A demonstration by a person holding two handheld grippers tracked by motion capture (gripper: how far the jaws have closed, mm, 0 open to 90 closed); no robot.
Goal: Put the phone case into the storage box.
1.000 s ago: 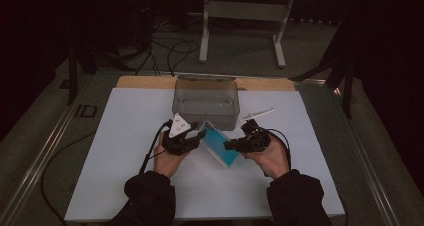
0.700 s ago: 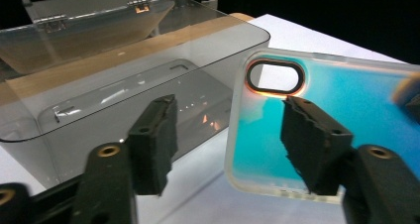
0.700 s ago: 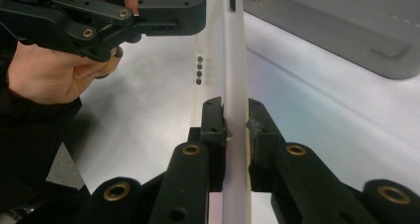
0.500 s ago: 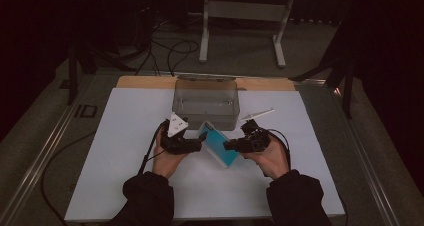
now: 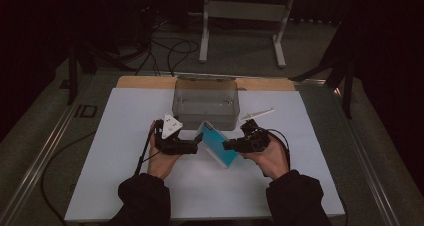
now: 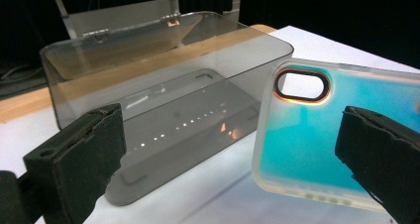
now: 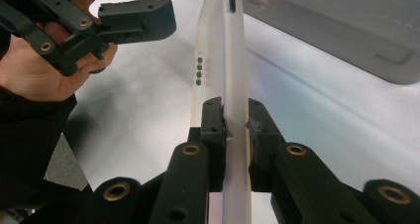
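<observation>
From the high view, a teal phone case [image 5: 218, 144] sits between the two hands above the white desk [image 5: 125, 136], its long axis running diagonally from the far left, near the grey plastic box [image 5: 205, 104], down toward the near right. The right hand-held gripper [image 5: 231, 145] clamps the case at its near right part. The left hand-held gripper [image 5: 196, 145] is just beside the case's far left end, its jaws having just been opening.

In the left gripper view, the left hand-held gripper [image 6: 228, 159] stands wide apart with nothing pressed between the pads — the case [image 6: 317, 135] floats tilted at the right, camera cut-out toward the top left, the far end pointing at the see-through box [image 6: 163, 85] with its lid hinged open behind. No brand or writing can be read on it.

In the right gripper view, the right hand-held gripper [image 7: 236, 120] is clamped on the case's thin frosted edge [image 7: 223, 55], long axis pointing straight away — four small holes show on the edge, no lettering
</observation>
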